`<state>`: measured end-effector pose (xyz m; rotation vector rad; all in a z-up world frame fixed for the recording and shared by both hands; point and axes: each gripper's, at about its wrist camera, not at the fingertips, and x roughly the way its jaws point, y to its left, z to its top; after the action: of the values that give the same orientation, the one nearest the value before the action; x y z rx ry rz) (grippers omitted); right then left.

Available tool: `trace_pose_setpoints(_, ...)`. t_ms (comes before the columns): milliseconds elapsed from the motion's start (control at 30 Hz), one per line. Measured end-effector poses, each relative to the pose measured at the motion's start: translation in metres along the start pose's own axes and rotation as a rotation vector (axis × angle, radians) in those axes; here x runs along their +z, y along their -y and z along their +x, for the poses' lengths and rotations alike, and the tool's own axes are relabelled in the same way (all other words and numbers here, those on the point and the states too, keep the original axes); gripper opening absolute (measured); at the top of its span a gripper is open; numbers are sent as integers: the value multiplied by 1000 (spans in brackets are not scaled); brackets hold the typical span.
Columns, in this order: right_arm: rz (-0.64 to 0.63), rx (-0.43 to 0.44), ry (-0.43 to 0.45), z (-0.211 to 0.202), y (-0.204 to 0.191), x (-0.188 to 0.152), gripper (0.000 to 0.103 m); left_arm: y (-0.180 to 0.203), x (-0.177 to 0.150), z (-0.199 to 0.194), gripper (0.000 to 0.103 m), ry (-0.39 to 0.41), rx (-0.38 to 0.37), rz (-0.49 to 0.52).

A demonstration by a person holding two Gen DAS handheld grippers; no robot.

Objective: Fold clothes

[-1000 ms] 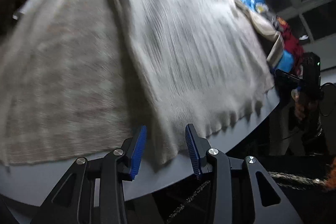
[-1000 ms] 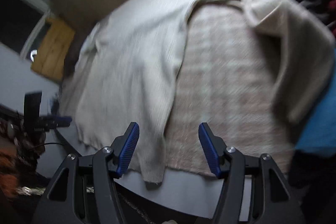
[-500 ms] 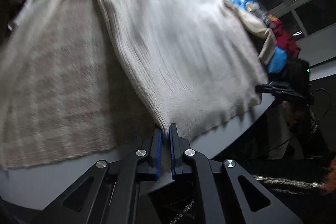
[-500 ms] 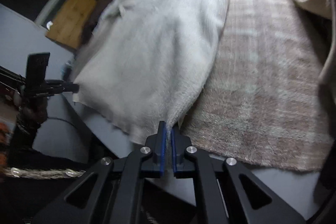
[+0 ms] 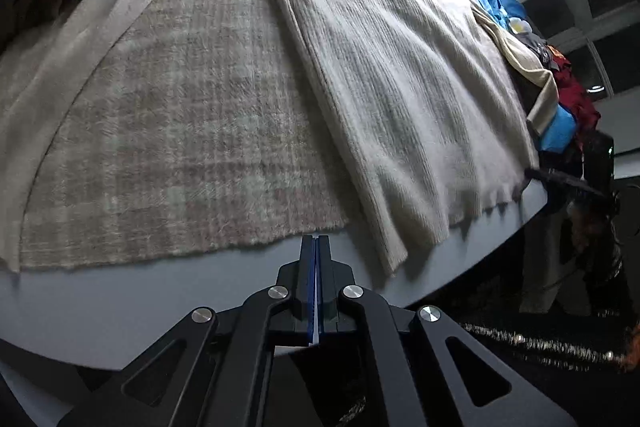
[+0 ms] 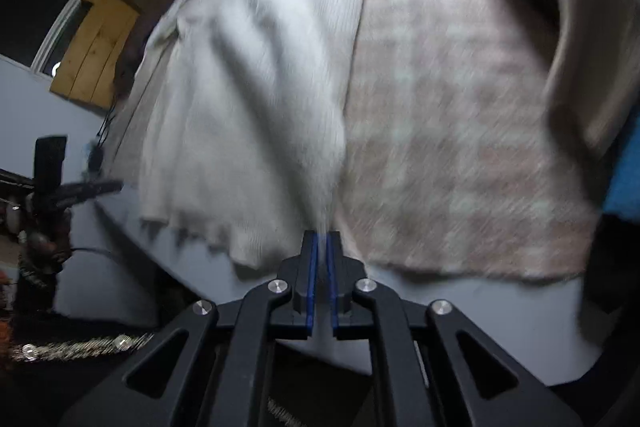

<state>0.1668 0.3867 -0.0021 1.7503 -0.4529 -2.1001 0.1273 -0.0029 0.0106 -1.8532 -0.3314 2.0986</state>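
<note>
Where both claws gaped a second ago, the left claw (image 5: 316,243) now shuts empty and the right claw (image 6: 322,241) pinches the cardigan (image 6: 248,99) hem, readying a fold.

Left tool (image 5: 316,243) closed empty beside cardigan (image 5: 384,67).

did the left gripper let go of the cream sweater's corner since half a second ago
Yes. The left gripper is shut with nothing in it, and the cream sweater corner now lies to its right on the grey table.
</note>
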Motion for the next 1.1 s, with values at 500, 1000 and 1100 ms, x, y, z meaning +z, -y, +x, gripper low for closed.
trace_pose_setpoints(500, -50, 19, -4, 7, -7, 8, 12, 42, 9, 28, 5, -13, -34, 47)
trace_pose_setpoints(1000, -157, -33, -122, 23, -35, 9, 4, 5, -3, 9, 5, -65, 20, 35)
trace_pose_setpoints(1100, -182, -39, -157, 11, -36, 18, 7, 4, 4, 1, 7, -86, 32, 37)
